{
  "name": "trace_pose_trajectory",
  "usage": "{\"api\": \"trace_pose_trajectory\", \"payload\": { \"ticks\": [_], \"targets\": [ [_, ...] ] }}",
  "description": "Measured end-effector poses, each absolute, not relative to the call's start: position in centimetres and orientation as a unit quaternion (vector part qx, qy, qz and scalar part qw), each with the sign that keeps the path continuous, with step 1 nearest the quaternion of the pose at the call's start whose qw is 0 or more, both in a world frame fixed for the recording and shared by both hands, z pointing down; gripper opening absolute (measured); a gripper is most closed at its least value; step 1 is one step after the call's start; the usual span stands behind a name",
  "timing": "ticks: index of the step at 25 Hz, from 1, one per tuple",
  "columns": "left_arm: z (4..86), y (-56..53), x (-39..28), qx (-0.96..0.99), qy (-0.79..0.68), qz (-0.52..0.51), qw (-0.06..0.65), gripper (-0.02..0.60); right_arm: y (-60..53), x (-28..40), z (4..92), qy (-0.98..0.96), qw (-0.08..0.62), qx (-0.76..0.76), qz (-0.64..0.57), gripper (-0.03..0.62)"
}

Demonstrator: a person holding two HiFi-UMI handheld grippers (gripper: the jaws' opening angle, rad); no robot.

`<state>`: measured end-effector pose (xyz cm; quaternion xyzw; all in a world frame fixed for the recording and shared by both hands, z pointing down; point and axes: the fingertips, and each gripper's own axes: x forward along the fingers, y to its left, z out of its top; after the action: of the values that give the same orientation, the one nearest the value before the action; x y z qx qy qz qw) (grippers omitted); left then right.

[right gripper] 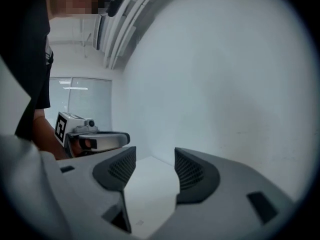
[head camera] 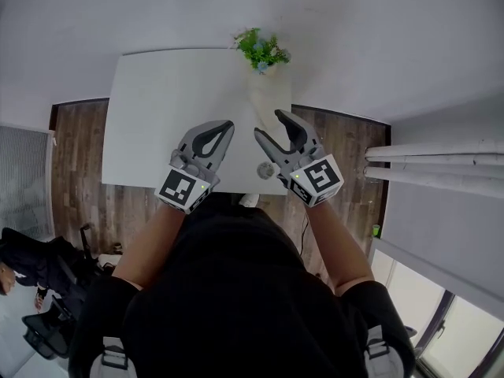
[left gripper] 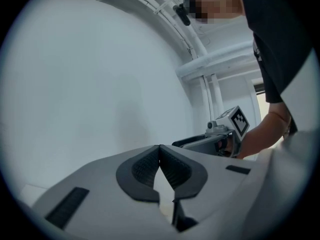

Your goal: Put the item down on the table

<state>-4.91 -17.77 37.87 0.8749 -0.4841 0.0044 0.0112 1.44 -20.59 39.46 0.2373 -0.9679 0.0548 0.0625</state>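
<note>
Wood floor [head camera: 79, 156] and white wall [head camera: 378, 38] surround a white table [head camera: 150, 124] seen from above. Black chair [head camera: 35, 266] sits far left of the left gripper, down on the floor, well apart from the table.

Left gripper [head camera: 228, 124] hangs over the table's near edge and points away from the person. Its jaws are closed, tips touching, with nothing between them; its own view shows the dark ribbed pads [left gripper: 145, 169] meeting at the tip against bare wall. Marker cube [head camera: 187, 189] sits at its back end, above the forearm.

Plant [head camera: 261, 50] in a tall white pot [head camera: 268, 93] stands upright on the table's far edge. It is ahead of both grippers, slightly nearer the right one's line and apart from both. No jaw touches it, so the item is on the table.

Right gripper [head camera: 269, 124] is just beside the left one, angled slightly inward, near but not touching. Its jaws stand apart and hold nothing; its own view shows only bare table top and wall in the gap between the pads [right gripper: 192, 171]. Each gripper view catches the other gripper off to the side, held by a bare forearm.

White pipes [head camera: 441, 164] run along the wall right of the right gripper, well apart. Window [head camera: 465, 329] shows lower right, behind the person's arm. Black shirt [head camera: 236, 290] fills the bottom centre.
</note>
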Motion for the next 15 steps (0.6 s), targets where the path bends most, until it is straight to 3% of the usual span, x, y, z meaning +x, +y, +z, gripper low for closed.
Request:
{"api": "trace_pose_trajectory", "payload": {
  "ticks": [5,10,15],
  "targets": [
    [37.0,-15.4,-4.0,0.874,-0.486,-0.002,0.008,-0.006,-17.5,1.3,37.9,-0.974,0.05,0.217,0.036,0.231],
    [36.5,-14.4,-3.6,0.872,-0.49,0.0,0.004,-0.006,-16.5,1.7,37.1,-0.973,0.034,0.226,0.032,0.139],
    [36.0,-14.1,-3.3,0.873,-0.488,-0.005,-0.003,-0.006,-16.0,2.1,36.5,-0.973,0.025,0.229,0.025,0.093]
  ]
}}
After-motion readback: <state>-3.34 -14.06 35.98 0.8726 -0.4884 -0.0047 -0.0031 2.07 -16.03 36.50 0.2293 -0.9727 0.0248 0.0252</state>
